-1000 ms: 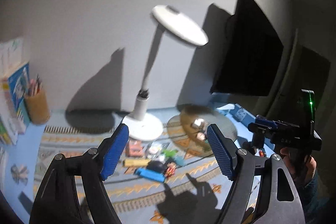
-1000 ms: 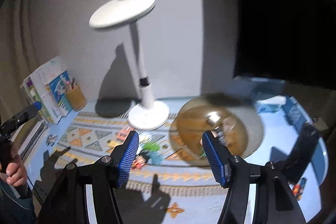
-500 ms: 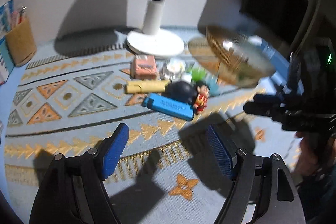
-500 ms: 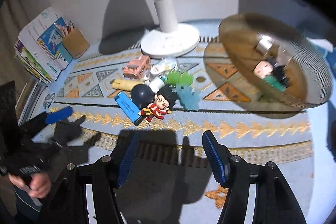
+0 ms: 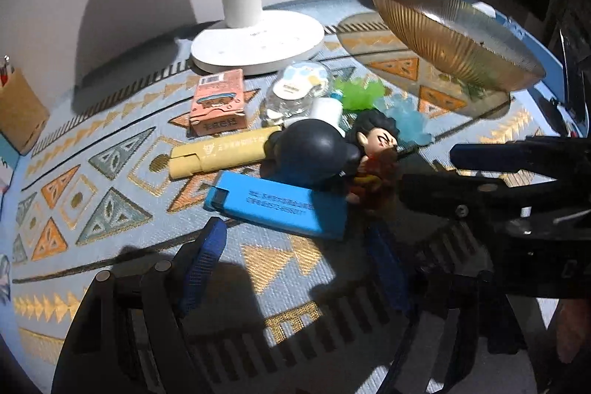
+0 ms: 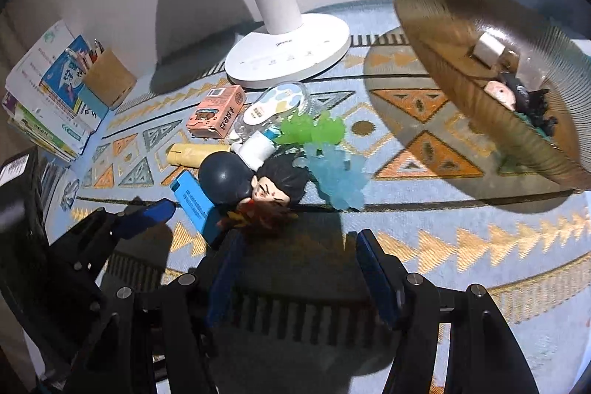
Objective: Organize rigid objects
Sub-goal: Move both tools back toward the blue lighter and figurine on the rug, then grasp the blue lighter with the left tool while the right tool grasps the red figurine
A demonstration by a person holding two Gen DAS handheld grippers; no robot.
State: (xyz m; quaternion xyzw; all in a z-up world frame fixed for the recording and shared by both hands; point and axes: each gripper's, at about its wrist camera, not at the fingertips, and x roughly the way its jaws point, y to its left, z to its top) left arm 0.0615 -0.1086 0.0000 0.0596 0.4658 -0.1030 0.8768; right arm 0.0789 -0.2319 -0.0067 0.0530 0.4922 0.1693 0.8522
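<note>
Both my grippers have dropped toward the patterned blue-and-orange mat [image 5: 122, 172] since a second ago, when the white lamp's head and the wall filled the views; now only the white desk lamp base [image 5: 258, 39] shows, with the clutter close below. My left gripper [image 5: 295, 264] and my right gripper [image 6: 299, 268] each hang with blue pads apart and nothing between them. I count one of each thing in the heap: a flat blue box [image 5: 280, 205], a yellow tube-like case [image 5: 221, 157], a pink carton [image 5: 218, 100], a dark round ball [image 5: 314, 154], a black-haired figurine in red [image 6: 277, 194], a clear packet with a spotted label [image 6: 277, 106], one green jelly-like toy [image 6: 314, 132] and one pale blue one [image 6: 340, 176]. They lie touching, just in front of the lamp base. To the right stands one ribbed amber glass dish [image 6: 461, 91], already holding a few small items. A brown pencil holder [image 6: 109, 82] and stacked books [image 6: 48, 98] sit well to the left. My right gripper crosses the left view beside the figurine.
</note>
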